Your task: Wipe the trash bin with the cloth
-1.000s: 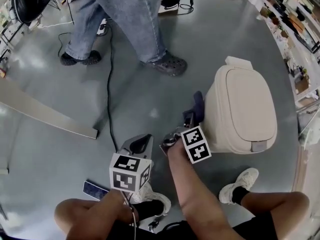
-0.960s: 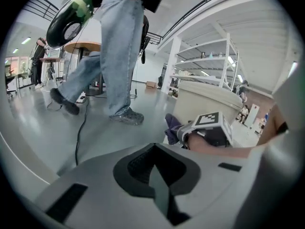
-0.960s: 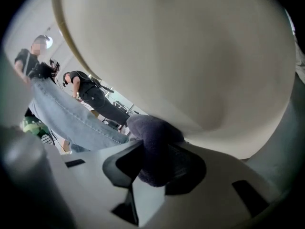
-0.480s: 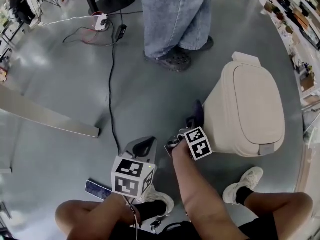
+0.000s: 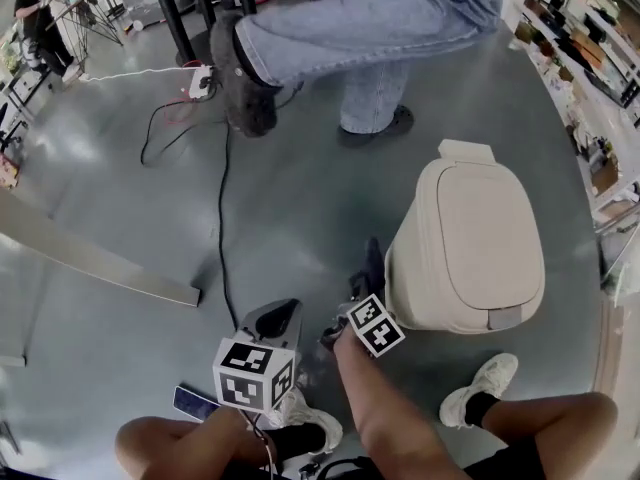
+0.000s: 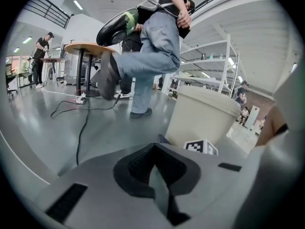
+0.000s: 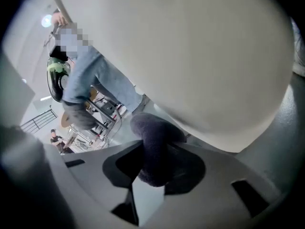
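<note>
Claws differ: the right claw (image 7: pixel 152 173) is clenched on the cloth (image 7: pixel 153 135), which lies against the side wall of the trash bin (image 7: pixel 190 56) (upright on the floor (image 5: pixel 300 198), lid shut). The left claw (image 6: pixel 153 168), closed and empty, sits farther from it.

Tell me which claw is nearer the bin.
Right. The right claw holds the cloth right at the bin's side; the left claw sits farther left, shut, apart from the bin.
</note>
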Action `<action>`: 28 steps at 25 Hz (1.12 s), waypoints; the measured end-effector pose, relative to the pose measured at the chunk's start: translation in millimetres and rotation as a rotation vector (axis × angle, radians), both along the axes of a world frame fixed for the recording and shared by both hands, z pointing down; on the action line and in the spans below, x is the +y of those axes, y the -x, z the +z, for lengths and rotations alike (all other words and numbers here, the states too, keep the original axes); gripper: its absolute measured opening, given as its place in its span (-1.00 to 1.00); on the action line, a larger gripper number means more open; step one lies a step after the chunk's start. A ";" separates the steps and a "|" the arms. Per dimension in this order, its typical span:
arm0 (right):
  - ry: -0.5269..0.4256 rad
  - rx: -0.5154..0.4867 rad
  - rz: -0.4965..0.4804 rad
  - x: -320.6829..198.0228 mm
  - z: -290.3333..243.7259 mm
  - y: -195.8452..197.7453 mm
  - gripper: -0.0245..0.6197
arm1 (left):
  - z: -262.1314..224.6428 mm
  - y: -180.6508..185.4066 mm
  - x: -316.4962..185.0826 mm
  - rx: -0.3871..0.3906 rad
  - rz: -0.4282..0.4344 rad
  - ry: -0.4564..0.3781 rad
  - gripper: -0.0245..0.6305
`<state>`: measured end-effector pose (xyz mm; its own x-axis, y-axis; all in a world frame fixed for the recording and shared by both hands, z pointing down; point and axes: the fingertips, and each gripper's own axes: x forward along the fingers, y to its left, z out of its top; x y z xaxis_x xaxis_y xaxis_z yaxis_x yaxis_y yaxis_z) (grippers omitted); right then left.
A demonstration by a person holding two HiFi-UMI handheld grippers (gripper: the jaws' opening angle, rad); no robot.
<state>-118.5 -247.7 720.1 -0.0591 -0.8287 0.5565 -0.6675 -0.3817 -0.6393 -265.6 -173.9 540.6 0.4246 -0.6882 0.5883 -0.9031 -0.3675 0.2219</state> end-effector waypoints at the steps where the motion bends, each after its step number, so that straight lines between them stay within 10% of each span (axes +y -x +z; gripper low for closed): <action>1: -0.013 0.000 -0.030 8.6 -10.6 4.0 -0.60 | -6.5 0.0 0.1 0.003 -0.009 -0.010 -0.93; 15: -0.375 0.283 -0.464 129.2 -214.0 30.6 -0.60 | -68.7 2.8 42.5 -0.014 -0.084 -0.149 -0.93; 28: -0.491 0.629 -0.613 205.8 -387.9 -96.6 -0.60 | -166.2 -102.2 99.2 0.014 -0.007 -0.262 -0.93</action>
<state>-21.8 -42.0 332.2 -0.3652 -0.9000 0.2380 -0.9309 0.3519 -0.0977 -163.4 -74.8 374.4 0.4260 -0.8193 0.3837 -0.9035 -0.4076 0.1329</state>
